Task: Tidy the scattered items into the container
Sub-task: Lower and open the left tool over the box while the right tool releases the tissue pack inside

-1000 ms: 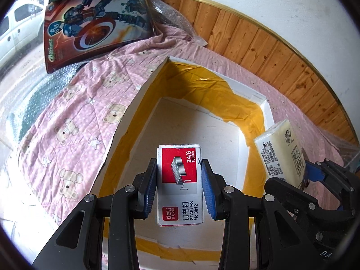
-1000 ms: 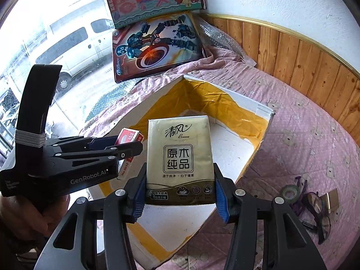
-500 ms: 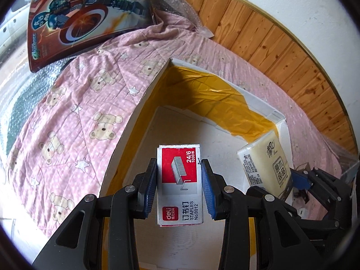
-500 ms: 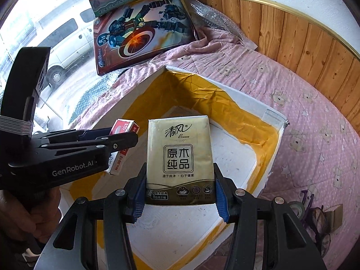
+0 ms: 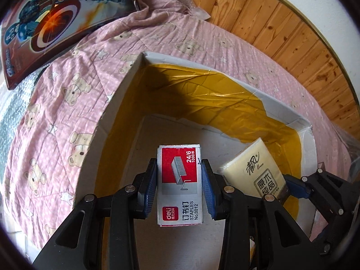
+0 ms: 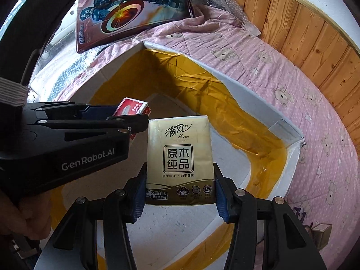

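My left gripper (image 5: pixel 179 189) is shut on a red and grey staples box (image 5: pixel 179 180) and holds it inside the open white box (image 5: pixel 126 83), whose inner walls are taped yellow. My right gripper (image 6: pixel 179 191) is shut on a yellow tissue pack (image 6: pixel 179 157) and holds it inside the same white box (image 6: pixel 254 99), just right of the left gripper. The tissue pack also shows in the left wrist view (image 5: pixel 254 171), and the staples box in the right wrist view (image 6: pixel 133 109). Both items hang above the box's white floor.
The box sits on a pink bear-print quilt (image 5: pixel 67 94). A robot toy box (image 6: pixel 132 11) lies at the back left. Wooden wall panelling (image 5: pixel 281 27) runs behind. Small items, including a tape roll, lie on the quilt at the right (image 6: pixel 319 229).
Both grippers have moved forward and down into the white box with their items still held. The box fills more of both views.
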`<action>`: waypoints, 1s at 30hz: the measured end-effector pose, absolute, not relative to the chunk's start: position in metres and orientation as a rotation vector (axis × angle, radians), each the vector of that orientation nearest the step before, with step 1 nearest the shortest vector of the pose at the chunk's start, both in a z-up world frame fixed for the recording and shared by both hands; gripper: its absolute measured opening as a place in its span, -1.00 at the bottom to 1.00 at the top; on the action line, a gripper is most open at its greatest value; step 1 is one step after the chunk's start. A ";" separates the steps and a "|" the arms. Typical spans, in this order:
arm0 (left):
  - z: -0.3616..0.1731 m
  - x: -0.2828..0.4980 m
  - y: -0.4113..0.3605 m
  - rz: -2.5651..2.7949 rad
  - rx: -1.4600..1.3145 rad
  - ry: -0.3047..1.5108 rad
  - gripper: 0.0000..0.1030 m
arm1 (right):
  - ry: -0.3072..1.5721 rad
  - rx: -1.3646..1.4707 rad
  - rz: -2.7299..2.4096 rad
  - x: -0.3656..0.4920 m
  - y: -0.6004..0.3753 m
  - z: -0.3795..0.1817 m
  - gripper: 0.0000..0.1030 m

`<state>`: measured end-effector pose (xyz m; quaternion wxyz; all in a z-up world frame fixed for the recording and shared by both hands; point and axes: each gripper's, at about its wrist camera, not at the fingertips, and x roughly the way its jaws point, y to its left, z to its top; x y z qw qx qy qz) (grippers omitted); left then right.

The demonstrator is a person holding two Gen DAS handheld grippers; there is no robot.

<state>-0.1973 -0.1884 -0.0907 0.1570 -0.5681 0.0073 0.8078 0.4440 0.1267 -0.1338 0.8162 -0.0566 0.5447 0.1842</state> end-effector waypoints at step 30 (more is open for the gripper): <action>-0.108 -0.210 -0.162 2.247 -1.539 0.334 -0.19 | 1.271 -0.102 0.310 0.454 0.132 -0.133 0.05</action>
